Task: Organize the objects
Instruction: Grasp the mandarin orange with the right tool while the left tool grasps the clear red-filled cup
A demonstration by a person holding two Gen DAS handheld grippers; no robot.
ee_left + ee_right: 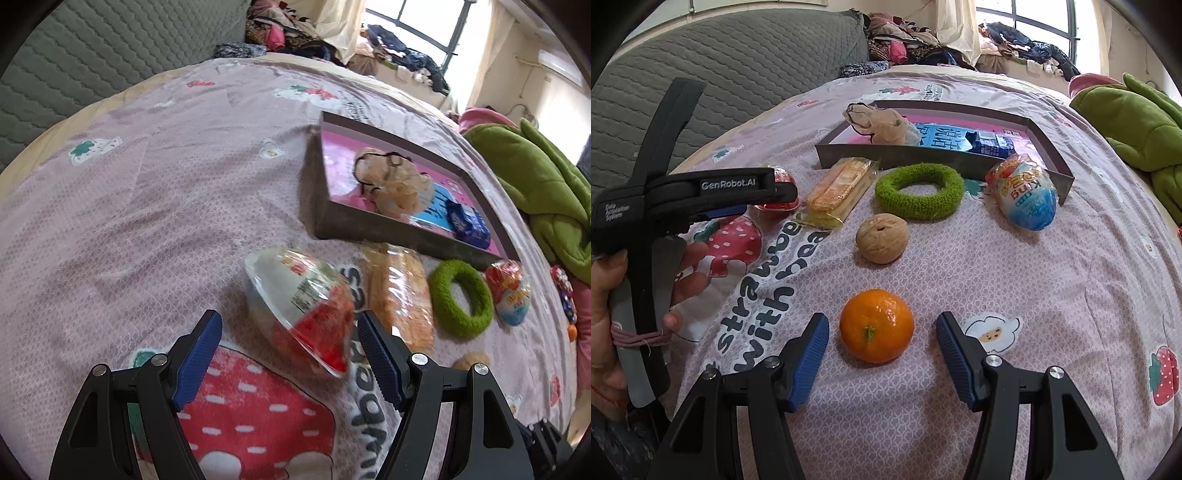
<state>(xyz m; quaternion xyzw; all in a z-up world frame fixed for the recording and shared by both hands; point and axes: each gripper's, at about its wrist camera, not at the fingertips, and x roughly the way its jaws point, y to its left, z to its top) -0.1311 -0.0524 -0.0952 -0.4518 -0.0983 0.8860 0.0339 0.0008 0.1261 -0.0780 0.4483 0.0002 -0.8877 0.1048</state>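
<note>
In the left wrist view my left gripper (290,328) stands open low over the bedspread. A red and white egg-shaped toy (299,302) in clear wrap lies tilted just ahead, its red end reaching between the blue pads without touching them. My right gripper (882,321) is open too. An orange (876,325) sits on the sheet between its fingertips, with a gap on each side. Further back lie a walnut (882,238), a green fuzzy ring (919,192), a biscuit packet (842,188) and a blue egg toy (1027,199).
A shallow grey box (960,164) at the back holds a tan plush toy (882,122) and a blue packet (990,144). A hand (687,266) grips the left gripper's handle at the left. A green blanket (1137,125) lies to the right, a quilted headboard (738,62) behind.
</note>
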